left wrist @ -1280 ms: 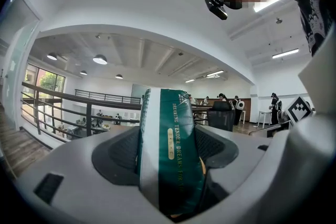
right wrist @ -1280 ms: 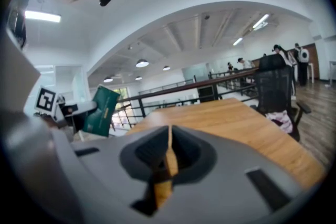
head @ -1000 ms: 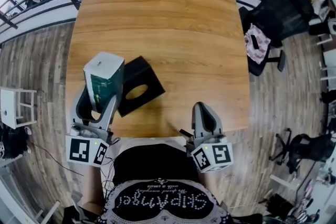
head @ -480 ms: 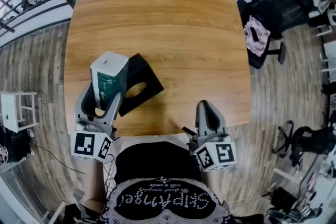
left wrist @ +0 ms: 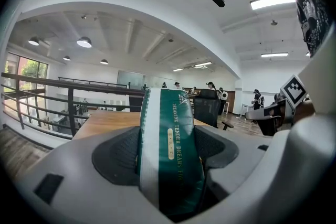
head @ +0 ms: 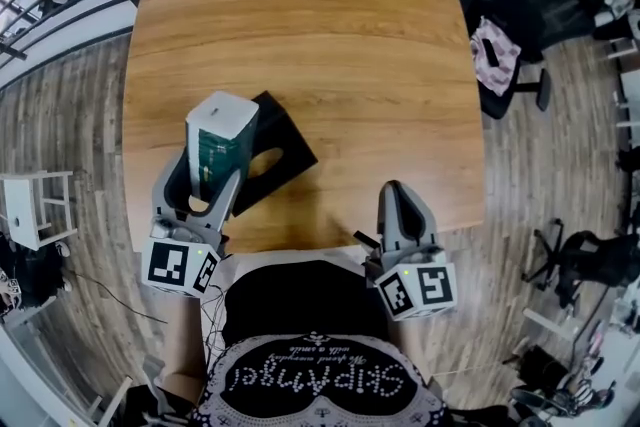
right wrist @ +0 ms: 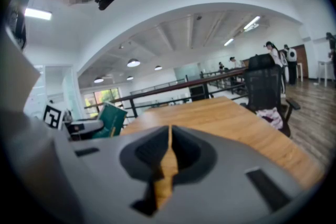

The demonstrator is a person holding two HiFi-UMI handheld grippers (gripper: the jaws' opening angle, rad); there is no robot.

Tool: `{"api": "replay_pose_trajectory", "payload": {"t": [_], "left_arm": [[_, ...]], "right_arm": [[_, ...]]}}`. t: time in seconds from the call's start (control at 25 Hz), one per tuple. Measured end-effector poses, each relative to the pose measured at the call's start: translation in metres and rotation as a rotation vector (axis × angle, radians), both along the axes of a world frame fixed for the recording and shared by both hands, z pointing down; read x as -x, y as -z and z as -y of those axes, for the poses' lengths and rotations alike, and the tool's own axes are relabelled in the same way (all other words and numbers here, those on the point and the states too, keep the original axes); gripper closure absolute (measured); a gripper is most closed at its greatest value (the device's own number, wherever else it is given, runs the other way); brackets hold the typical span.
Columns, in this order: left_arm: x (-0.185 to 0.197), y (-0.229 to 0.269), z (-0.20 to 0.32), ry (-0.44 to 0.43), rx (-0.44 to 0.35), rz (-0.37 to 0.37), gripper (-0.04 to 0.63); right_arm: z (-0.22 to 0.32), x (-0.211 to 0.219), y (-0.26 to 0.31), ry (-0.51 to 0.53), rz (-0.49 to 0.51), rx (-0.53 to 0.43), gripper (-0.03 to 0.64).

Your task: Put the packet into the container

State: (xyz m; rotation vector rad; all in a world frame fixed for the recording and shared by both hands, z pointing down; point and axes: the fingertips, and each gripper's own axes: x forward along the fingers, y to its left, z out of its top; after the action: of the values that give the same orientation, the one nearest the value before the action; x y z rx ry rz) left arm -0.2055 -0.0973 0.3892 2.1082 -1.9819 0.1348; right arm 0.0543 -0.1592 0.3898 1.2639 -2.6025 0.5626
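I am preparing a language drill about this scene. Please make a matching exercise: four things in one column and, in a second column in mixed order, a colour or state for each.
Things:
1. packet
2. container
3. left tool
4. right tool

Colour or state:
A. shut, with nothing in it
B. green and white
C. black, lying on the table
D. shut on the packet

Pairs: 1-B, 2-C, 3-D, 4-A
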Motion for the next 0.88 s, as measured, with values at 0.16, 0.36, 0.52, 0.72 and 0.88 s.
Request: {"api": "replay_pose_trajectory", "payload": {"t": [0.16,0.36,0.52,0.72,0.88], "left_arm": [[-0.002,-0.006,0.000,-0.022,0.017,0.006,0.245],[-0.005,-0.015,0.002,-0.041,0.032,0.012,0.245],[-0.006,-0.025,0.003,-0.047,0.043,0.004,0.245],[-0.009,-0.034,0.001,-0.051,0.060,-0.009,0.245],[-0.011,-0.040,-0.002,-0.056,0.073,-0.020,0.245]], "right_arm": [[0.000,0.003,-0.002,0.002,-0.004,0.004,0.577],[0.002,0.004,-0.005,0.000,-0.008,0.011,0.577],[0.004,0.004,-0.009,0.001,-0.012,0.016,0.577],[0.005,0.003,-0.008,0.001,-0.013,0.015,0.577],[0.004,0.004,-0.008,0.002,-0.013,0.014,0.577]]}}
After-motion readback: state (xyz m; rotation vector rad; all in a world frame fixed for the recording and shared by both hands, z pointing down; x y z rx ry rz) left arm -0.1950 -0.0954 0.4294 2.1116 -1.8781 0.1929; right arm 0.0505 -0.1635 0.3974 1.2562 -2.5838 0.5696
